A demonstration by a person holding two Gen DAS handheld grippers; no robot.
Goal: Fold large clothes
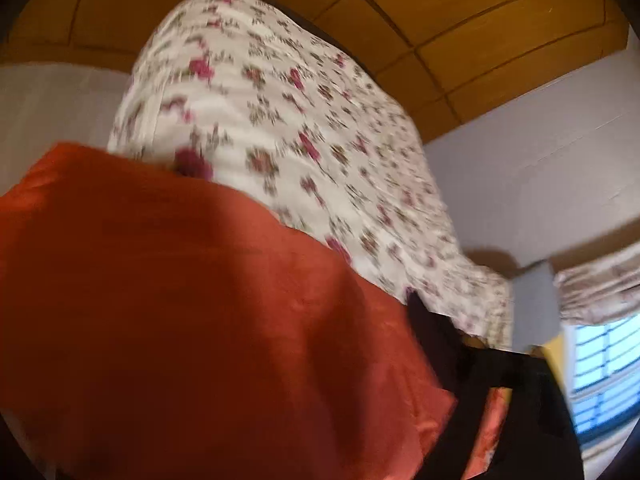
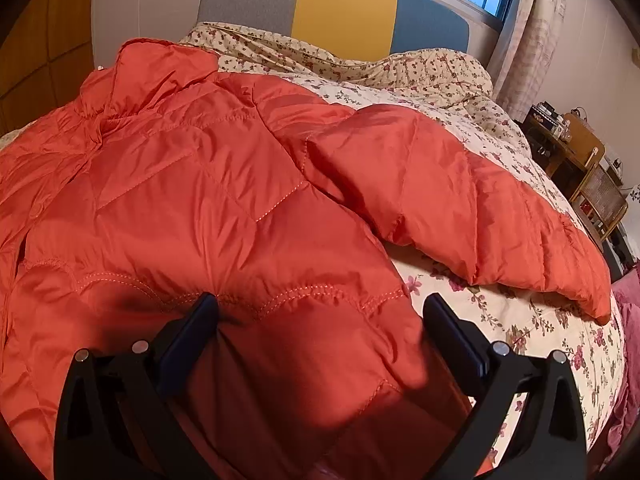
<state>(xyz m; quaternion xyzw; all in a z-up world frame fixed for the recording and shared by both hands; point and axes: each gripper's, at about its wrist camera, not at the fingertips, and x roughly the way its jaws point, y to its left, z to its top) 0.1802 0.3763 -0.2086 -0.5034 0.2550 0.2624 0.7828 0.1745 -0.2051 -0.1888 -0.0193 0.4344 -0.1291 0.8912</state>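
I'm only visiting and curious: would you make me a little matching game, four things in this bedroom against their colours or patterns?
Things:
1. jacket
2. bedspread
3. headboard
4. right gripper

Looks:
A. grey, yellow and blue panels
B. black
C. orange, quilted
D. cream with small flowers

Pairs: 1-C, 2-D, 3-A, 4-B

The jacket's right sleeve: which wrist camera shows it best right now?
The right wrist view. There the orange jacket lies spread on the floral bedspread, with that sleeve sharp and visible from shoulder to cuff. The left wrist view shows only a blurred orange expanse of jacket close up; no sleeve can be made out.
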